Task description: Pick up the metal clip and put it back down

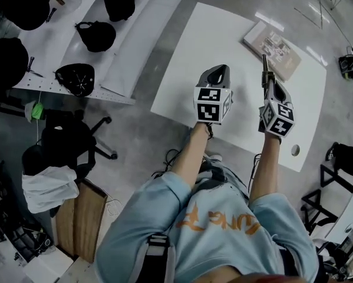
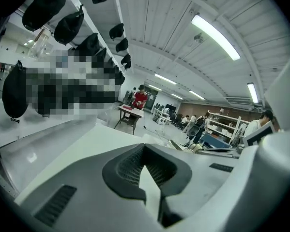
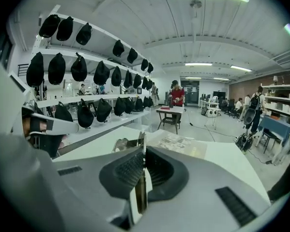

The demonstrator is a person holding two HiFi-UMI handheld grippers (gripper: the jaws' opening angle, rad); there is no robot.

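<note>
While we are gripping the clip (image 1: 264, 65) in the right gripper (image 1: 266, 78), the pick-up half of the task is looking done. In the right gripper view the two pads are pressing on the thin metal strip from either side. It is standing edge-on between them, with its far end poking out past the jaw tips. In the head view that end is showing as a slim dark bar beyond the jaws, above the table (image 1: 182, 69) and near the booklet (image 1: 272, 47) at the far corner. We are judging the clip to be off the surface, since the right gripper view is showing the tabletop well beyond and below the strip rather than against it. How high it is, we cannot say.

We are holding the left gripper (image 1: 217, 75) just beside the right one, over the middle of the table. Its jaws are meeting at the tips with nothing between them, so it is taking no part in the hold.

What we are seeing as left is the second half. We are expecting to bring the right gripper down until the clip is resting on a bare part of the table, clear of the booklet. Then we are expecting to part the jaws and draw back. No other step seems to remain.
</note>
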